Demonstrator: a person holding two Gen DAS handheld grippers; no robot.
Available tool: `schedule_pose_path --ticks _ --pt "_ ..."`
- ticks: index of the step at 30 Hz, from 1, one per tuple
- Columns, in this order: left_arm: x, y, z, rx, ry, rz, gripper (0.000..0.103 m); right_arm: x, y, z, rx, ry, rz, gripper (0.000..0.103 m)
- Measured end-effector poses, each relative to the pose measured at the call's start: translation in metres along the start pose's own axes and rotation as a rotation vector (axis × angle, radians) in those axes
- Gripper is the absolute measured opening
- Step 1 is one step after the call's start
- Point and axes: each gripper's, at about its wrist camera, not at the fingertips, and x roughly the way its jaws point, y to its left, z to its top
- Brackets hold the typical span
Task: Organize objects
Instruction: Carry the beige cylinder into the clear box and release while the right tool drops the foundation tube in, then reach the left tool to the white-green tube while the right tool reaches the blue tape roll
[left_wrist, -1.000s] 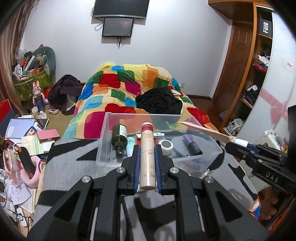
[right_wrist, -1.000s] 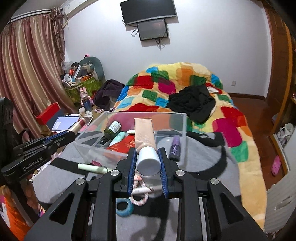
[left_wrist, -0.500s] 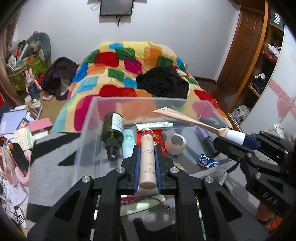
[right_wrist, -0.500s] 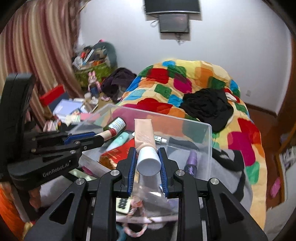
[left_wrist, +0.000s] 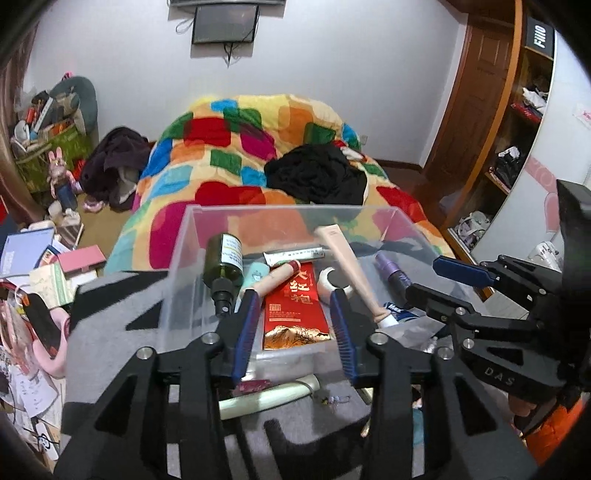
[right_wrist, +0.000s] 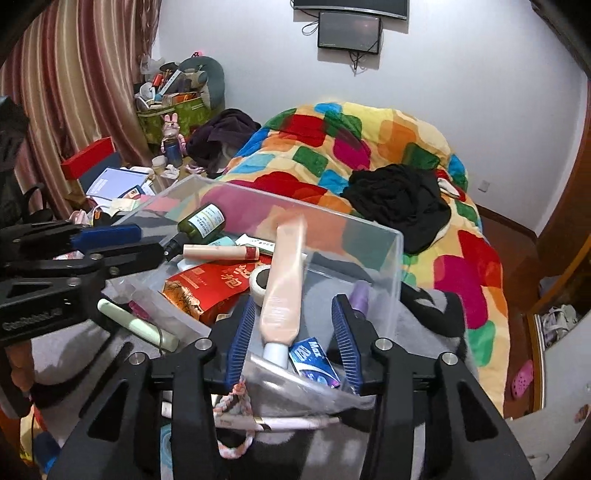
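- Our left gripper (left_wrist: 293, 325) hangs over the near wall of the clear plastic bin (left_wrist: 288, 212). Its jaws have just been opening and now stand apart with nothing between the pads.
- The slim pink bottle (left_wrist: 279, 277) lies loose in the bin, slanted beside the green bottle (left_wrist: 224, 263) and touching the red packet (left_wrist: 295, 306). We judge it has been let go there.
- Our right gripper (right_wrist: 293, 338) has likewise just been opening. The peach tube (right_wrist: 282, 284) sits between its spread fingers, cap toward us, but the pads no longer press on it, and it lies in the bin, blurred.
- We place both here because the bin is collecting the toiletries.
- A pale green tube (right_wrist: 136, 325) lies outside on the grey blanket (left_wrist: 107, 314), a likely next pick.
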Motion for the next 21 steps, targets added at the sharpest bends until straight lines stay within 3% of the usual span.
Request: schedule_pose_path --ticks 4,9,15,21 --pt "-0.019 0.002 -0.003 0.013 -0.038 0.011 0.055 -0.019 0.004 -0.004 -0.004 -0.022 0.000 0.049" --pt "-0.033 0.009 -0.016 0.022 -0.037 0.033 0.060 -0.040 0.014 -0.014 -0.022 -0.048 0.017 0.057" --pt "-0.028 0.023 -0.044 0.033 0.030 0.059 0.060 -0.050 0.026 -0.033 -0.036 -0.033 0.050 0.062" --pt "-0.002 0.037 -0.061 0.047 0.131 0.041 0.060 -0.042 0.035 -0.061 -0.026 0.037 0.108 0.067"
